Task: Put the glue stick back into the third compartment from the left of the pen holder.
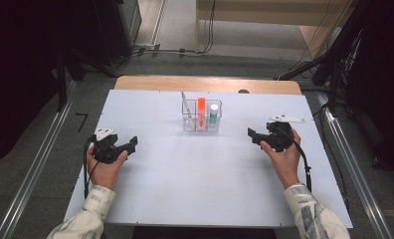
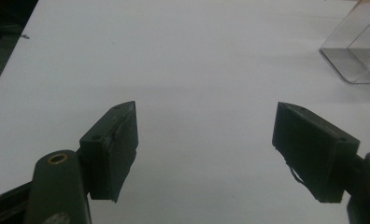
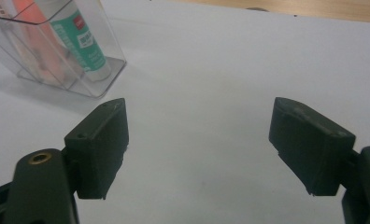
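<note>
A clear plastic organizer [image 1: 201,122] stands at the far middle of the white table [image 1: 200,184]. It holds an orange marker [image 1: 201,110], a green-and-white glue stick [image 1: 214,113] and a thin grey pen-like item [image 1: 186,105]. My left gripper [image 1: 132,144] rests low at the table's left, jaws open with nothing between them [image 2: 205,140]. My right gripper [image 1: 251,135] sits at the right of the organizer, jaws wide open and empty [image 3: 199,140]. In the right gripper view the organizer [image 3: 87,79] lies to the upper left with the glue stick [image 3: 80,39] and the marker [image 3: 26,18] inside.
A wooden strip [image 1: 207,83] borders the table's far edge. Metal rails [image 1: 33,169] run along the floor on both sides, and cables [image 1: 175,51] lie on the floor beyond. A corner of the organizer [image 2: 356,56] appears in the left gripper view.
</note>
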Motion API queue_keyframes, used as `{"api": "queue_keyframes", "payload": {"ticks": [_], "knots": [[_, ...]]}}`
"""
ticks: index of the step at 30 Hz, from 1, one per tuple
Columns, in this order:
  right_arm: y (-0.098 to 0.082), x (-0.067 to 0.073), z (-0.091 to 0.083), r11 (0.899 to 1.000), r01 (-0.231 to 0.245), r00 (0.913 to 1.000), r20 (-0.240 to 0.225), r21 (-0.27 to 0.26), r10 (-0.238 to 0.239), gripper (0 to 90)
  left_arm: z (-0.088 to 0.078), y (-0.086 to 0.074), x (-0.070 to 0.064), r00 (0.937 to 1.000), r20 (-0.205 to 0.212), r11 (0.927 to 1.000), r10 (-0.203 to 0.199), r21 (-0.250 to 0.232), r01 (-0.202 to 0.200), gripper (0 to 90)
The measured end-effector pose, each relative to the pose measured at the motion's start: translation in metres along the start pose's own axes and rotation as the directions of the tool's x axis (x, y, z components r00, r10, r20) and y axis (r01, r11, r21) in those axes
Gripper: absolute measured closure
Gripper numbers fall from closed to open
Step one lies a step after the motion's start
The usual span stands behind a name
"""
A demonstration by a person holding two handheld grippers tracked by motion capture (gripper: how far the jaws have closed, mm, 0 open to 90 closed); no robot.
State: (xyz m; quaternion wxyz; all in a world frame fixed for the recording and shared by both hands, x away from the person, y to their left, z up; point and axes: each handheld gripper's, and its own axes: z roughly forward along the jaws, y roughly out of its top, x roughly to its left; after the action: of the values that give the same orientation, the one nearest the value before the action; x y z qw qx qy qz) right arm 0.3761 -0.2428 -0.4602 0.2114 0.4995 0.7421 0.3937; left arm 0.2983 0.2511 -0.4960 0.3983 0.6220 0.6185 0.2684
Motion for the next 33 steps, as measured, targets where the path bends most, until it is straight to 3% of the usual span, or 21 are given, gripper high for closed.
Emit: {"api": "queue_keyframes", "payload": {"ticks": [12, 24, 33], "knots": [[-0.021, -0.02, -0.033, 1.0, -0.024, 0.9993, 0.026, -0.016, 0.025, 16.6, -0.01, -0.001, 0.001, 1.0, -0.001, 0.9997, -0.003, -0.026, 0.003, 23.2], [-0.052, -0.044, -0.062, 1.0, -0.018, 0.9929, 0.118, 0.015, 0.016, 16.2, -0.025, -0.007, -0.012, 0.9983, 0.029, 0.9985, 0.05, -0.022, -0.05, 22.5], [-0.069, -0.056, -0.087, 0.999, -0.046, 0.9886, 0.144, 0.016, 0.043, 15.9, -0.038, -0.014, -0.018, 0.9953, 0.038, 0.9956, 0.089, -0.03, -0.088, 21.3]]}}
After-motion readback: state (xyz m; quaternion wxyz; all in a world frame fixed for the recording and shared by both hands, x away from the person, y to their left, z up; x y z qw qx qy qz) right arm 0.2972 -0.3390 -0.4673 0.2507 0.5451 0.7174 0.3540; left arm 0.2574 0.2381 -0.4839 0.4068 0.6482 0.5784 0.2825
